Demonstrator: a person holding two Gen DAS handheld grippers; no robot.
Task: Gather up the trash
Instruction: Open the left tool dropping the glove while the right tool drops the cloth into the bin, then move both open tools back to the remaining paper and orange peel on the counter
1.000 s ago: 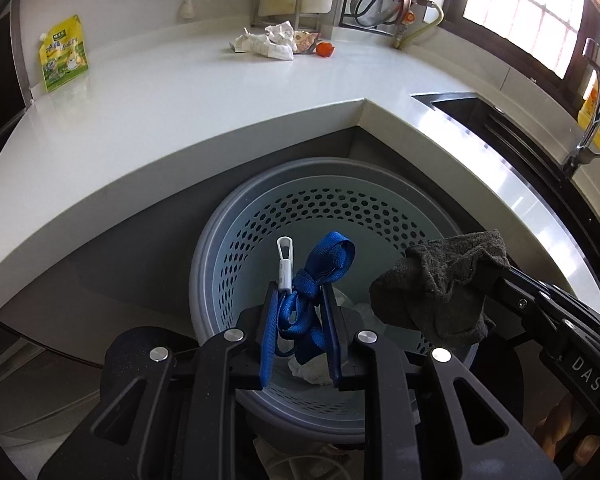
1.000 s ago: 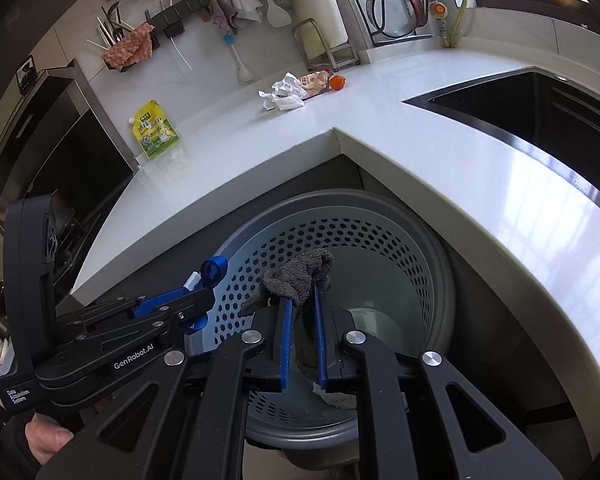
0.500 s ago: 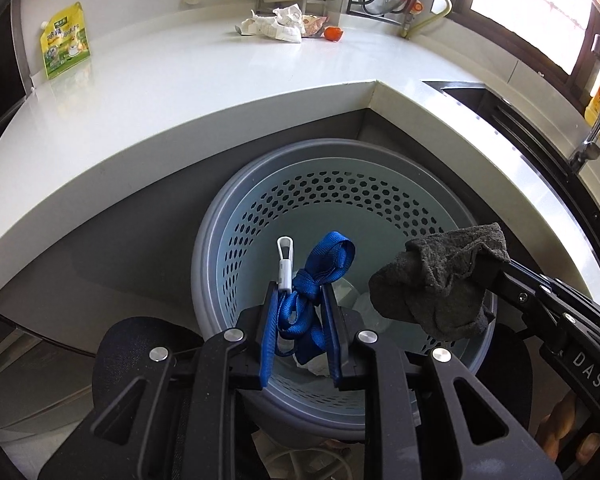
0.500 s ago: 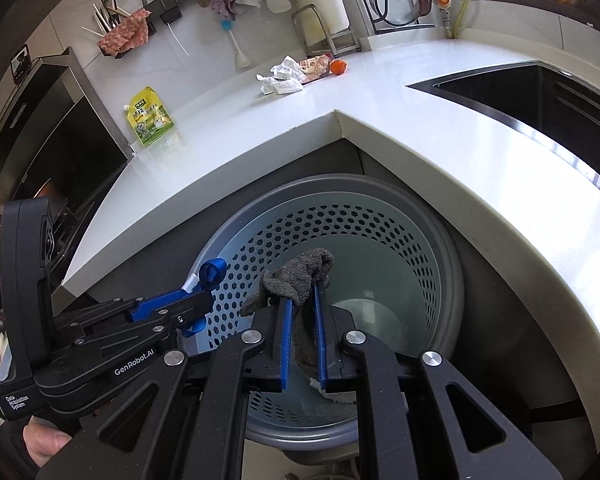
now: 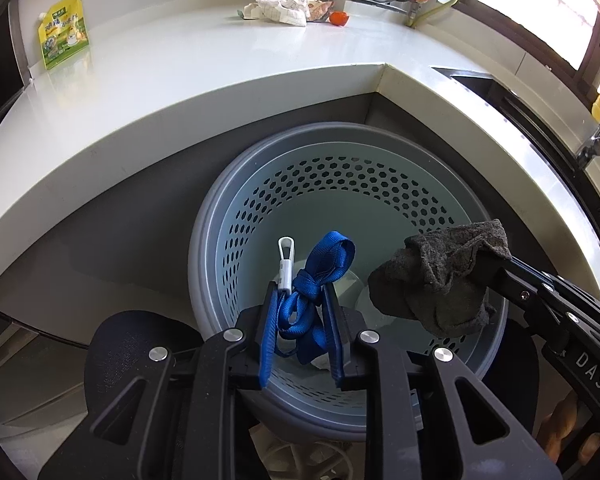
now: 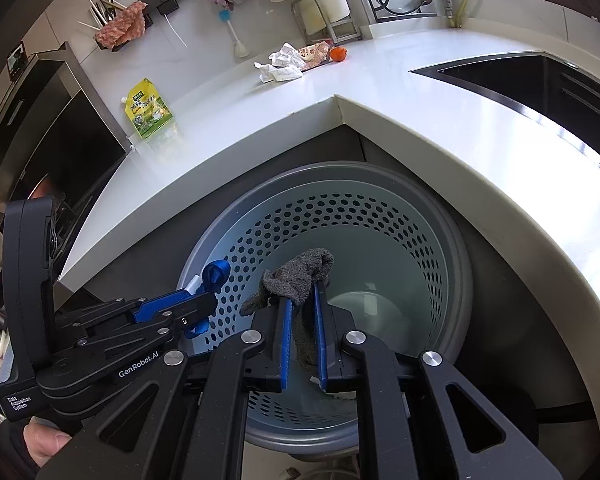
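A round grey perforated basket stands on the floor below the corner of the white counter. My left gripper hangs over its opening, shut on a knotted blue lanyard with a white clip sticking up. To its right, my right gripper is shut on a crumpled grey cloth, also above the basket. The cloth hides the right fingertips in the left wrist view. White paper lies at the basket's bottom.
On the counter lie crumpled white wrappers, a small orange thing and a green pouch. A dark sink is set in on the right. A person's hand holds the left gripper.
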